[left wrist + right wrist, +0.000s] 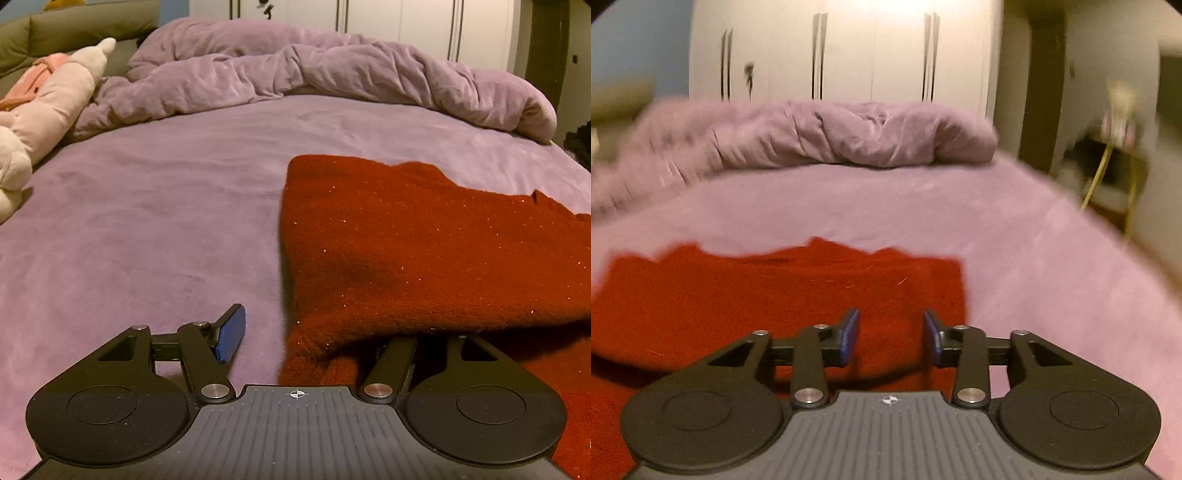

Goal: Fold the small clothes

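Red knit sweater (424,251) lies on purple bedsheet (147,221). My left gripper (317,332) is spread wide, knit draped over its right finger. My right gripper (891,334) hovers half-open, empty. Risk: draped knit snags, dragging the fold crooked.

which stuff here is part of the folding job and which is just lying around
Part of the job:
- red knit sweater, spread on the bed
- left gripper, open, one finger under the sweater's edge
- right gripper, open above the sweater

Just lying about:
- bunched purple duvet
- pink plush toy
- white wardrobe
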Motion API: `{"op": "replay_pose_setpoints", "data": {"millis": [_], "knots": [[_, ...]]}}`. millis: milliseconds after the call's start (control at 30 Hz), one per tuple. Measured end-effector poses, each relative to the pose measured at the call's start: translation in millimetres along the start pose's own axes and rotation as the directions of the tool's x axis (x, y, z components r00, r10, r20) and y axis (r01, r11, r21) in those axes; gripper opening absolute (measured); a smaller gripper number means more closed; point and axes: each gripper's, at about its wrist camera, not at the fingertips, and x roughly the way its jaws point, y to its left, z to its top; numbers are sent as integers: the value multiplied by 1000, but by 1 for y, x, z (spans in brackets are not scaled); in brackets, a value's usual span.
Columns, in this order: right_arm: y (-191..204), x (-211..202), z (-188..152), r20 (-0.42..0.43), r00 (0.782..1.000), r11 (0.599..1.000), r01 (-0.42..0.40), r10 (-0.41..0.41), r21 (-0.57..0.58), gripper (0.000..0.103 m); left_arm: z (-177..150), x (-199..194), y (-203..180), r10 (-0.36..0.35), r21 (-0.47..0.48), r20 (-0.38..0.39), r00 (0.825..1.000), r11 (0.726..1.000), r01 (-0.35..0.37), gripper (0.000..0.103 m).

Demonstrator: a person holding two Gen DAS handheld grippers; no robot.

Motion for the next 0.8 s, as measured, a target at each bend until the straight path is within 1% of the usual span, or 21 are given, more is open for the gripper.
{"op": "replay_pose_setpoints", "data": {"millis": [67,133,167,267,300,333,367,400,433,467,533,567,600,633,667,700,733,767,800], "knots": [[-12,7,-3,-43,997,990,-65,71,127,38,0,-1,1,-3,-10,-6,1000,1000,3,68],[-22,18,-4,-77,992,968,-77,98,237,38,0,-2,2,-5,-16,-10,1000,1000,4,69],[-27,22,-4,-79,991,956,-81,107,283,38,1,-1,2,-5,-17,-11,1000,1000,5,69],[-41,36,-3,-76,986,895,-100,148,434,33,0,-1,2,-3,-16,-12,1000,1000,3,69],[-42,41,-2,-74,986,880,-97,148,465,27,1,-1,2,-3,-15,-14,1000,1000,2,69],[-42,44,-1,-77,987,878,-90,142,470,18,1,-1,2,-2,-15,-15,1000,1000,2,69],[-40,48,0,-86,986,881,-84,139,465,14,1,-1,2,-4,-15,-14,1000,1000,3,69],[-39,50,1,-96,986,888,-79,137,453,8,1,-1,2,-5,-15,-14,1000,1000,4,69],[-37,49,3,-96,985,894,-84,140,441,5,1,-1,3,-5,-16,-11,1000,1000,5,70],[-39,45,4,-73,985,885,-108,157,452,5,1,-3,4,-4,-18,-5,1000,1000,4,71],[-52,31,0,-2,977,827,-181,215,532,5,1,-5,7,-5,-25,1,1000,1000,5,71],[-57,26,-4,13,977,812,-186,214,553,3,0,-7,9,-10,-28,5,1000,1000,10,72],[-59,24,-6,5,985,834,-147,171,532,0,0,-8,10,-11,-26,6,1000,1000,12,72],[-57,23,-7,-37,995,886,-66,93,459,0,-1,-9,11,-12,-19,-3,1000,1000,12,73],[-55,25,-9,-75,995,920,-30,65,390,0,-1,-12,13,-18,-12,-16,1000,1000,18,73],[-55,21,-10,-84,994,933,-37,72,359,0,-1,-18,15,-32,-6,-20,999,999,32,73],[-54,13,-8,-75,996,938,-26,56,347,0,-2,-26,18,-50,10,-21,999,999,50,72],[-51,4,-3,-58,998,951,17,1,308,0,-1,-36,21,-63,29,-15,998,998,63,73],[-47,-4,1,-27,998,963,56,-51,265,6,0,-46,23,-66,43,1,998,997,66,73]]}}
